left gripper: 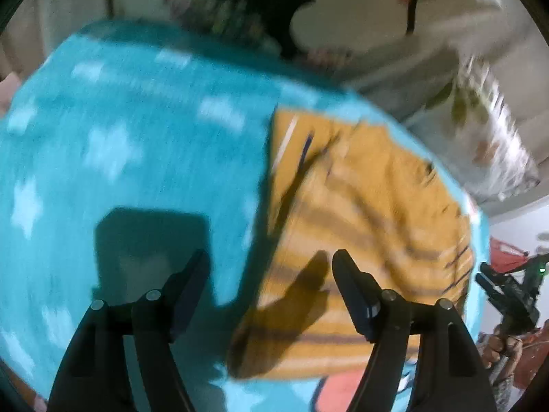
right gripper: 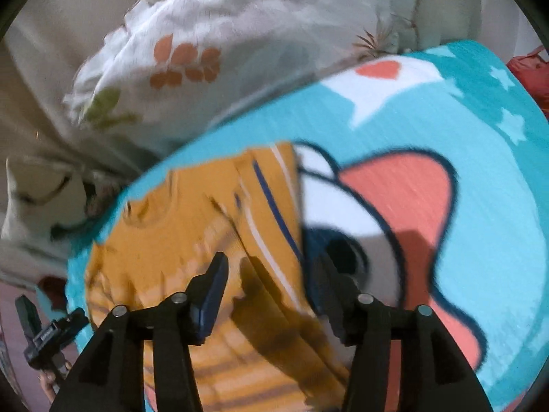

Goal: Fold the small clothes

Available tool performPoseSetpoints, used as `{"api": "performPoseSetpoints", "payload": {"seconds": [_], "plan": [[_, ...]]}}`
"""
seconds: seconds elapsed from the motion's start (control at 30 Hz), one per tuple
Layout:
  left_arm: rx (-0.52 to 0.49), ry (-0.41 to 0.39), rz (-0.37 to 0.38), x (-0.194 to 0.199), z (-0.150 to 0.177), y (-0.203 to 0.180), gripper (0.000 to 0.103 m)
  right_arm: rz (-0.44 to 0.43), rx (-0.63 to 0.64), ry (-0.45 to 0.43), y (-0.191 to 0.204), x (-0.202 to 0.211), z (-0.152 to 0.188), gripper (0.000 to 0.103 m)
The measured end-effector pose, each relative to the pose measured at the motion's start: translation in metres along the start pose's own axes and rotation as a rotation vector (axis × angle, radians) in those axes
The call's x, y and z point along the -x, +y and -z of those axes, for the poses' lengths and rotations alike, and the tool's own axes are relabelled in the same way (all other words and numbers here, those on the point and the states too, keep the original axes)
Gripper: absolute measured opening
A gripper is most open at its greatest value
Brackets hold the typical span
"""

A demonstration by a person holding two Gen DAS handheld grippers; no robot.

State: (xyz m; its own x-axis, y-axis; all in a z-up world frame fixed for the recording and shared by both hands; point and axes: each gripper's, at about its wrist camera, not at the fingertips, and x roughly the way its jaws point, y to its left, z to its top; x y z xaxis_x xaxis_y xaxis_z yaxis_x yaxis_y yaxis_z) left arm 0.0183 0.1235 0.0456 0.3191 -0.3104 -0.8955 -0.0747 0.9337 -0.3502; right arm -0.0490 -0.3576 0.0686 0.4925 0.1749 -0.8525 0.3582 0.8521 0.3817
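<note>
The left gripper (left gripper: pixel 271 271) hangs with jaws apart and empty above the edge of the mustard striped garment (left gripper: pixel 360 206). The right gripper (right gripper: pixel 271 274) also stands with jaws apart, nothing between them, over the same garment. The garment lies partly folded on the turquoise star-print blanket (left gripper: pixel 137 137), sleeve laid inward. Further folds appear to remain. A floral pillow (right gripper: pixel 223 34) lies beyond.

Black claw (left gripper: pixel 271 261), blue pads (right gripper: pixel 211 304), silver pivot screws
</note>
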Motion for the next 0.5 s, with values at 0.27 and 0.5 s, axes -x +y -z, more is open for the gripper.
{"api": "performPoseSetpoints", "payload": {"seconds": [0.27,0.5], "plan": [[0.003,-0.007,-0.2,-0.013,0.039,-0.002,0.06,0.066,0.127,0.077,-0.007,-0.014,0.051,0.058],[0.101,-0.039,-0.242,0.015,0.055,0.014,0.056,0.238,0.17,0.082,-0.016,-0.021,0.051,0.056]]}}
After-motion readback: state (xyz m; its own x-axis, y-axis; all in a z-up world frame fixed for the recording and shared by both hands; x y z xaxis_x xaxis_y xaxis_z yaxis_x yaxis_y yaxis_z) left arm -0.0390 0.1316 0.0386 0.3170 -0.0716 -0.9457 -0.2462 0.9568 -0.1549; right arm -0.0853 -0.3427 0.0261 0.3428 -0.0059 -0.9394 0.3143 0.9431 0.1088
